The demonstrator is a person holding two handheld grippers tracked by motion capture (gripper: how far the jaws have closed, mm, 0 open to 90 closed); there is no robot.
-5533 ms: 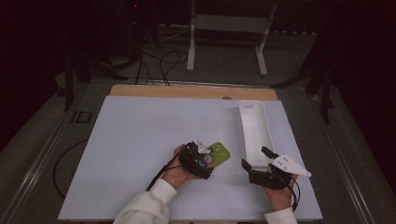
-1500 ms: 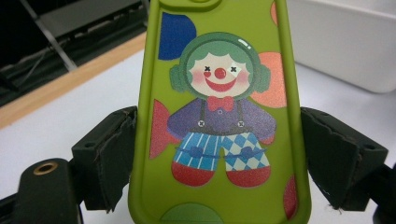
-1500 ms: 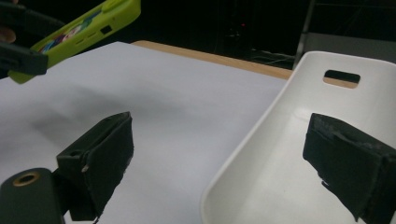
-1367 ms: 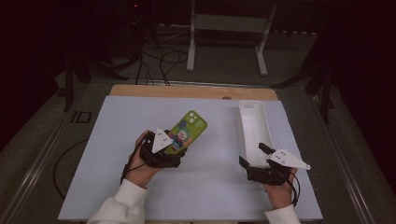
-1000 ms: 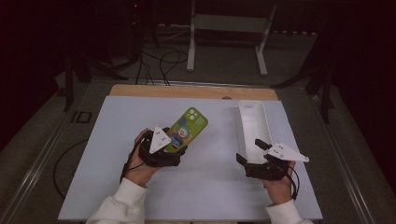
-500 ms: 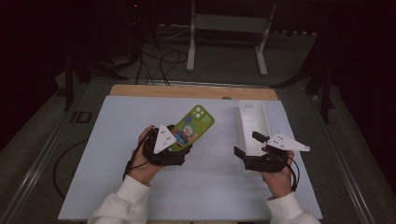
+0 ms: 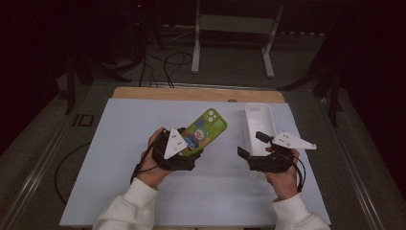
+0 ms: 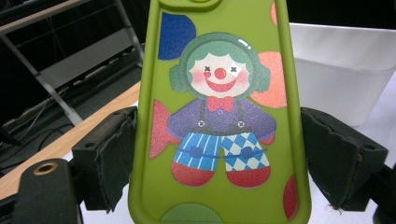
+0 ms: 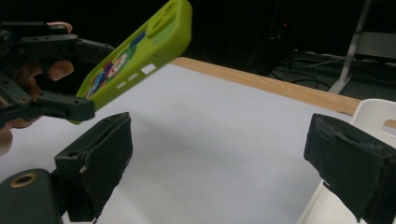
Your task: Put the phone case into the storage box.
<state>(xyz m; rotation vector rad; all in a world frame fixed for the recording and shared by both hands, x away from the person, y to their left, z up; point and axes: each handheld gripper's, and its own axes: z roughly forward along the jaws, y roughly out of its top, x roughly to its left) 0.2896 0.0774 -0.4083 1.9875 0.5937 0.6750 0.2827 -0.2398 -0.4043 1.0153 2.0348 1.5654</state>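
A lime-green phone case [image 7: 204, 131] with a clown picture is held above the table, tilted up toward the far right. My left gripper [image 7: 190, 149] is shut on its lower half. In the left gripper view the case [image 8: 219, 116] stands between the two jaws, each pressed against a long edge. My right gripper [image 7: 252, 145] is open and holds nothing, just at the near left corner of a long white tray [image 7: 258, 115]. In the right gripper view the case [image 9: 140, 60] hangs at upper left, beyond the open right gripper [image 9: 219, 154].
The white tray [image 9: 373, 112] lies lengthwise on the right of the pale blue mat [image 7: 119, 143]; its wall [image 8: 345, 70] also stands behind the case. A wooden board edge [image 7: 191, 93] runs along the mat's far side. Cables and a metal stand sit on the floor beyond.
The left gripper lifted the case off the mat near the tray, drew it left, then tipped it up and back rightward. The right gripper crept forward and left along the tray's near end.
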